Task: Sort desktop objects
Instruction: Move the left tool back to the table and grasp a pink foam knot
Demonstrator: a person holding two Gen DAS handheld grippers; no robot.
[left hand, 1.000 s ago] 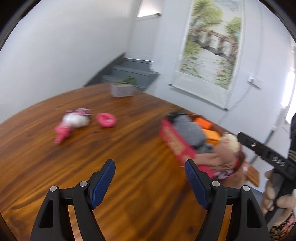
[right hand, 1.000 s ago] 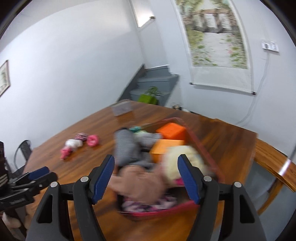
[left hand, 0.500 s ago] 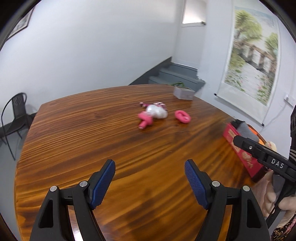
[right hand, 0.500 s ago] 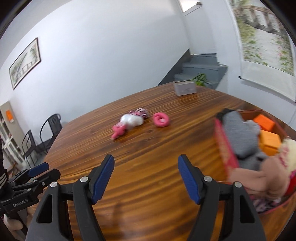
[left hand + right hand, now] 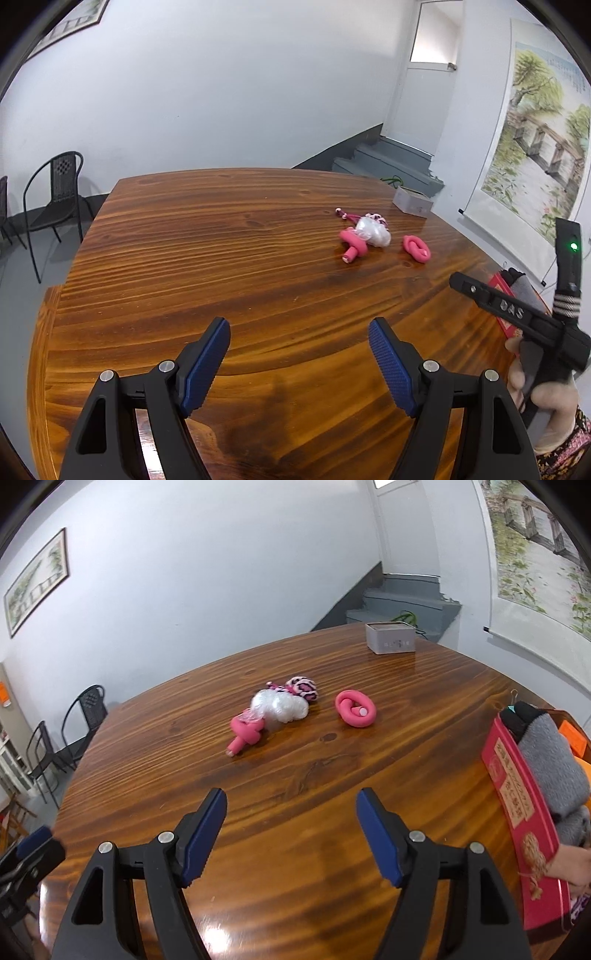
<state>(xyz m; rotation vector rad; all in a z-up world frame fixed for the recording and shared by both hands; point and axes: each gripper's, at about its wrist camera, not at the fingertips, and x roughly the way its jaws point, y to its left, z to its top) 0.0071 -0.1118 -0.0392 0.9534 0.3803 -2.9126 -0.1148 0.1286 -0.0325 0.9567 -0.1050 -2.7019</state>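
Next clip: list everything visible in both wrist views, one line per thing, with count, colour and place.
Table: one, brown wood, fills both views.
Coiled foam tube: one, pink, mid-table, right of the bundle.
Foam tube with clear plastic bag: one bundle, pink and clear, mid-table.
Patterned pouch: one, pink, black and white, behind the bag.
Small box: one, grey, far table edge.
Red box: one, at the right table edge, holding grey fabric and orange blocks.
Chairs: at least two, black, by the wall.
Scroll painting: one, on the right wall.
Left gripper: black, blue pads, open, empty.
Right gripper: same, open, empty.
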